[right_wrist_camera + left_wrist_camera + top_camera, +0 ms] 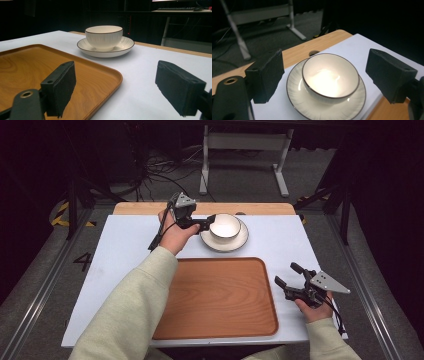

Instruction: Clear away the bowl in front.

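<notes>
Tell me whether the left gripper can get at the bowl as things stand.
Probably yes: the left gripper is right beside the bowl on its plate, jaws open wide, with nothing between them and it.

A: Your left gripper (pixel 210 219) covers the near-left rim of the bowl (pixel 225 226) from above.

B: And your gripper view cuts the saucer (pixel 297 100) off at the bottom; the tray (pixel 25 65) runs off the left edge.

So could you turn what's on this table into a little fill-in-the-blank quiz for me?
1. The white bowl sits on a ____.
2. The wooden tray holds ____.
3. The jaws of the left gripper, close beside the bowl, stand ____.
4. The right gripper hovers beside the tray's ____ edge in the high view.

Missing words: saucer; nothing; open; right
</notes>
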Action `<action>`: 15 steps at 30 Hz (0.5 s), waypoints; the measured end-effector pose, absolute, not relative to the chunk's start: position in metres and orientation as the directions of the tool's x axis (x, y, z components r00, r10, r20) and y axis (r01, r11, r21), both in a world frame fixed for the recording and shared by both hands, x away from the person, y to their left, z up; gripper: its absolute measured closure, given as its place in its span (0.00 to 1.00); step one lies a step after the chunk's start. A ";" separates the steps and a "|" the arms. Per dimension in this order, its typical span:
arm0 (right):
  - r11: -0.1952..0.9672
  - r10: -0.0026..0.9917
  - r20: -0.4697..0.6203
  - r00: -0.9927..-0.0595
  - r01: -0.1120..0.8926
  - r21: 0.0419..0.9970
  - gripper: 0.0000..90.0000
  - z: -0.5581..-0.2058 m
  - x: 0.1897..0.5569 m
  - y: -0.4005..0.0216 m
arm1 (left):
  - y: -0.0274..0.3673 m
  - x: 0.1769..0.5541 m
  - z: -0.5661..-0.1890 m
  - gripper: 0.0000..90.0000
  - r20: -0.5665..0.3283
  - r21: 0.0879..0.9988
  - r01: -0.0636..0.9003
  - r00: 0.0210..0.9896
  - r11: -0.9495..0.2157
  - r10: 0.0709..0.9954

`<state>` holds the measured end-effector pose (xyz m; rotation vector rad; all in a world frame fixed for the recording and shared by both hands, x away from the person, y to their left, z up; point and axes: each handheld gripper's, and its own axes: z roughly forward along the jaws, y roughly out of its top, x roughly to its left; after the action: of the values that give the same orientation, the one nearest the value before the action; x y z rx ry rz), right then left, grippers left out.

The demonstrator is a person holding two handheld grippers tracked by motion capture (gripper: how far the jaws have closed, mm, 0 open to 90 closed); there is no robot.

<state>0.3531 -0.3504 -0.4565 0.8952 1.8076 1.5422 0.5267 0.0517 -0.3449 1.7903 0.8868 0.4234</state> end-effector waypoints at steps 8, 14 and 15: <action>0.102 0.805 -0.016 -0.593 0.112 0.988 0.19 -0.457 0.353 -0.350 | 0.044 0.545 -0.346 0.26 -0.191 0.880 0.445 0.652 -0.166 0.734; 0.096 0.809 -0.013 -0.587 0.112 0.989 0.18 -0.457 0.353 -0.351 | 0.036 0.556 -0.345 0.31 -0.215 0.846 0.504 0.617 -0.171 0.757; 0.095 0.810 -0.013 -0.586 0.111 0.989 0.18 -0.457 0.352 -0.351 | 0.035 0.558 -0.345 0.33 -0.221 0.841 0.513 0.613 -0.170 0.758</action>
<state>0.3525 -0.3507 -0.4567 0.9036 1.7922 1.5379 0.5580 0.0348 -0.3452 1.8347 1.0245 0.3063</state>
